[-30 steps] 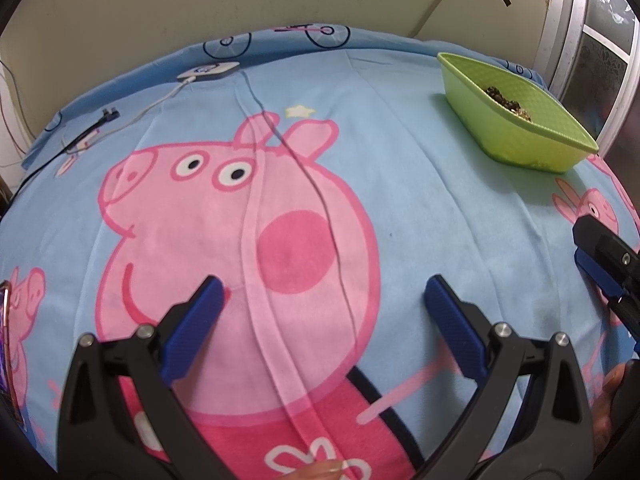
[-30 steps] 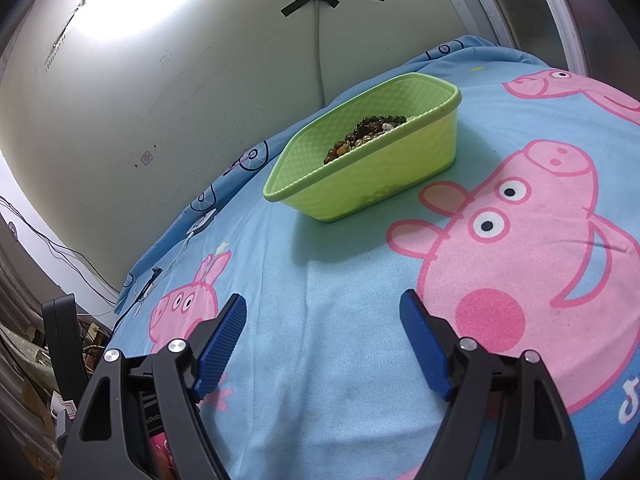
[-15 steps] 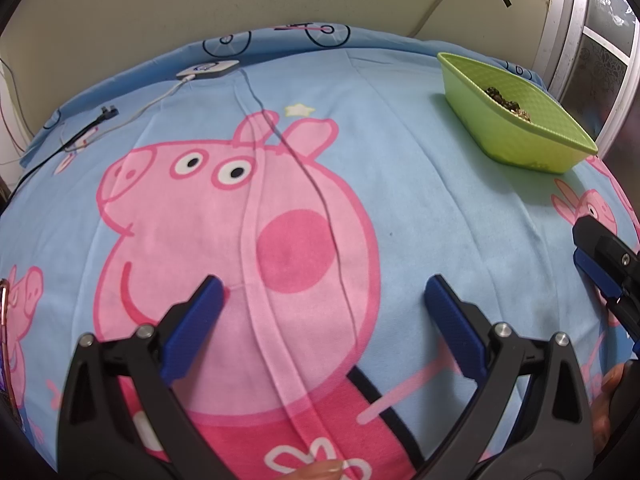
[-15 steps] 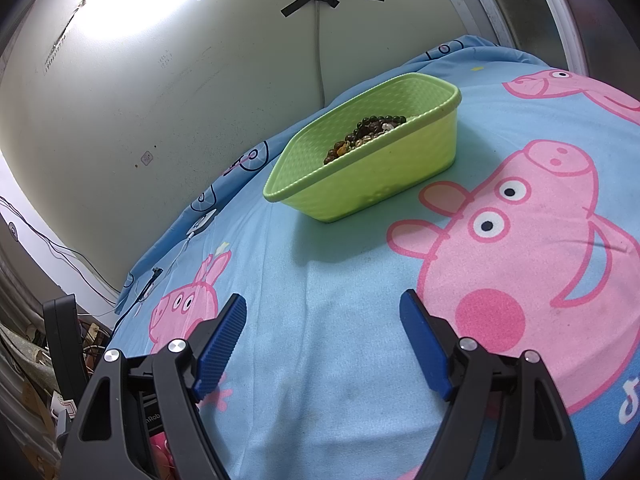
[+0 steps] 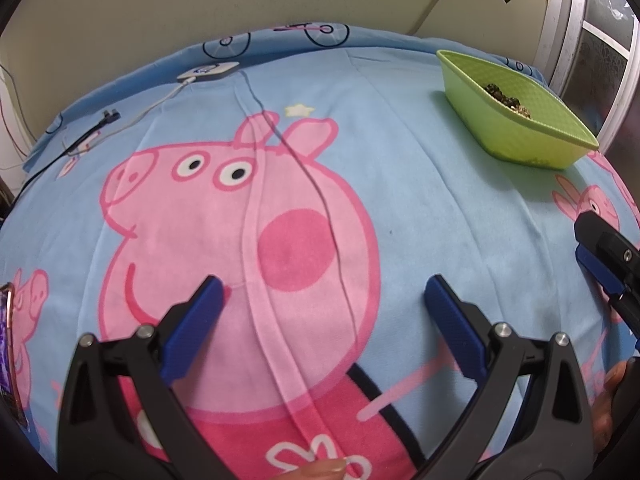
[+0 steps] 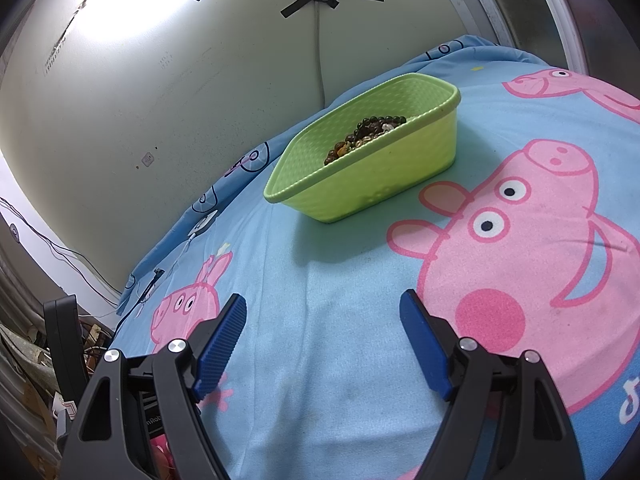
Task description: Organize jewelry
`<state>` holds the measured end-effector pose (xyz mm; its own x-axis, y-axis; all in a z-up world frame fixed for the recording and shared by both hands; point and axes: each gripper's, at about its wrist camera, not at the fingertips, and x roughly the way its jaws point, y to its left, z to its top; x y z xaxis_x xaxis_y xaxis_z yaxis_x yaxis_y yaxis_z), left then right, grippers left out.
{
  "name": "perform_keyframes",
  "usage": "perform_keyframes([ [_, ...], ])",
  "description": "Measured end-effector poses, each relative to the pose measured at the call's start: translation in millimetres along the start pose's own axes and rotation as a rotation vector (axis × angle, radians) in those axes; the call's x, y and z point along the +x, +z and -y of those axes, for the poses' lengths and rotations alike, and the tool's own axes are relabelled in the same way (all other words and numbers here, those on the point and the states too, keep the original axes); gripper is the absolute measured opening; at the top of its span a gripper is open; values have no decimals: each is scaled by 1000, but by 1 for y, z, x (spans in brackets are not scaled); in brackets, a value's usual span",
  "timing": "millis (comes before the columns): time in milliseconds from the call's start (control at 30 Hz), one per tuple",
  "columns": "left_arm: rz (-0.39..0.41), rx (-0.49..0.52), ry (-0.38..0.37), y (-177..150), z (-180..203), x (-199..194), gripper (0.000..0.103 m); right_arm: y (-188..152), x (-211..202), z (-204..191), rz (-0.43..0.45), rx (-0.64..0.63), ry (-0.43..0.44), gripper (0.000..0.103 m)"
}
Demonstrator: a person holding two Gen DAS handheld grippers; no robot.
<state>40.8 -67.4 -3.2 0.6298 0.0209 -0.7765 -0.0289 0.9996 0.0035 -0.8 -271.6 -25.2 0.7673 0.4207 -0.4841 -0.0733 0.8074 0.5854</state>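
A lime-green plastic basket stands on the bed sheet, far right in the left wrist view and centre in the right wrist view. Dark and amber beaded jewelry lies heaped inside it. My left gripper hovers open over the big pink pig print, nothing between its blue pads. My right gripper is open too, empty, a short way in front of the basket. Its black and blue tip shows at the right edge of the left wrist view.
A blue cartoon-pig sheet covers the bed. A white charger block with cables lies near the far edge by the wall. A phone edge sits at the far left. A window frame stands behind the basket.
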Motion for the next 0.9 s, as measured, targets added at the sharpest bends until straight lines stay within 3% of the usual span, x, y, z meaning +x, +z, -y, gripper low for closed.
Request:
perform_keyframes([
  [900,31,51,60,-1,8,-5,97,0,-5,5,13,35,26,60],
])
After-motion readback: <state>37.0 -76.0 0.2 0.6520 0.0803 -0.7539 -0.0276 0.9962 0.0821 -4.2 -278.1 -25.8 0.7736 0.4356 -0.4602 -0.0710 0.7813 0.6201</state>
